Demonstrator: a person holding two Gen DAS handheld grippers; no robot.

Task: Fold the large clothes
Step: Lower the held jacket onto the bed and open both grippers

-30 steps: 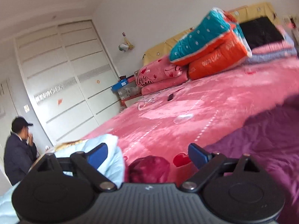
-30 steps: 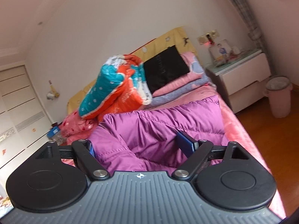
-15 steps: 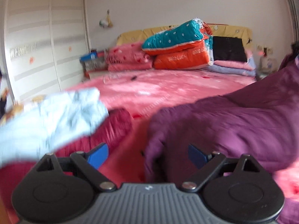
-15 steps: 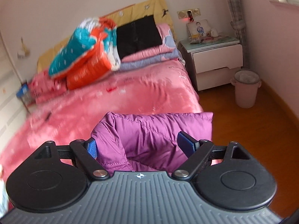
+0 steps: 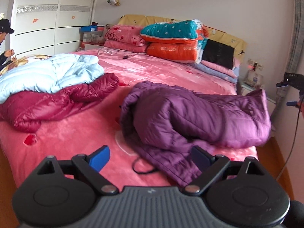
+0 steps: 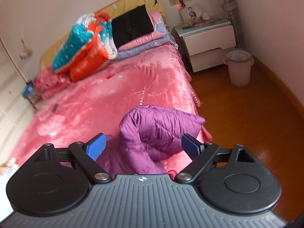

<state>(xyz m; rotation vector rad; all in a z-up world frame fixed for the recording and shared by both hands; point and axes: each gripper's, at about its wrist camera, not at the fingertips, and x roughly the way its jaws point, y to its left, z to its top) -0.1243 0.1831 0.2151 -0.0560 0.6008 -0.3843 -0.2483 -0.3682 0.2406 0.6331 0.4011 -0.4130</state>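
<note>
A purple quilted down coat [image 5: 190,117] lies bunched on the pink bed [image 5: 76,129], near its foot and right edge. My left gripper [image 5: 150,157] is open and empty, just short of the coat's near hem. My right gripper [image 6: 143,145] is open above the coat's raised corner [image 6: 161,125], not gripping it. The right gripper also shows at the far right of the left wrist view [image 5: 290,91]. A dark red down coat [image 5: 57,100] and a light blue one [image 5: 47,72] lie crumpled on the bed's left side.
Folded quilts and pillows [image 5: 171,38] are stacked at the headboard. A white nightstand [image 6: 207,38] and a pink bin [image 6: 238,66] stand right of the bed on the wooden floor [image 6: 247,123]. A person in a cap [image 5: 4,38] sits by the wardrobe at left.
Both grippers pulled back and up from the bed. The right gripper, earlier around the purple coat, now hovers open above it. The coat has dropped onto the bed.
</note>
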